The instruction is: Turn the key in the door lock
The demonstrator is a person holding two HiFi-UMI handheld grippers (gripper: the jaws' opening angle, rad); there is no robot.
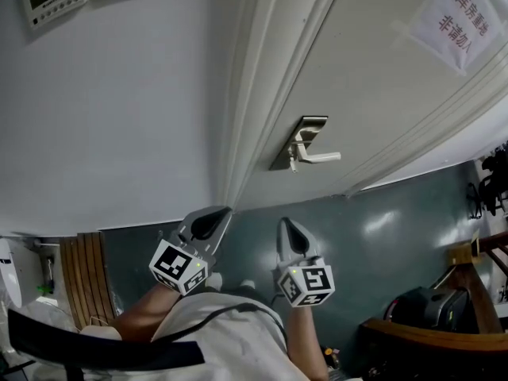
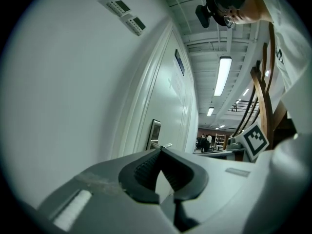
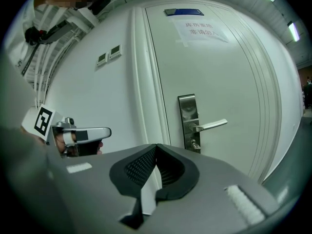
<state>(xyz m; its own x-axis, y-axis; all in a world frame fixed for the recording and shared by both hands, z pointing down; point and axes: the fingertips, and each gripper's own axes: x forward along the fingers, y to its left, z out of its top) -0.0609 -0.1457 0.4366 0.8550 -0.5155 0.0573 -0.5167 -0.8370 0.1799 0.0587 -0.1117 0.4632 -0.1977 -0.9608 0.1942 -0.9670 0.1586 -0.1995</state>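
Both tongs are pressed together on nothing: the right gripper [image 3: 156, 149] shows its ribbed pads meeting at the tips, and the left gripper [image 2: 160, 151] reads the same in its own view; that fits an approach, since there is nothing to hold until the lock is reached. In the head view they are carried side by side and low, well short of the door [image 3: 234, 72], the left one nearer the door frame [image 1: 238, 125]. The right gripper looks almost squarely at the lock plate [image 3: 187, 121], which suggests it is the one meant to do the turning. The lever handle [image 3: 210, 126] juts out from that plate; just under it sits a small brass-coloured stub, probably the key [image 3: 194, 144], already in the cylinder, though too small to be sure. A paper notice [image 3: 200, 31] hangs high on the door. The task looks barely begun; the jaws must part before they can pinch the key.
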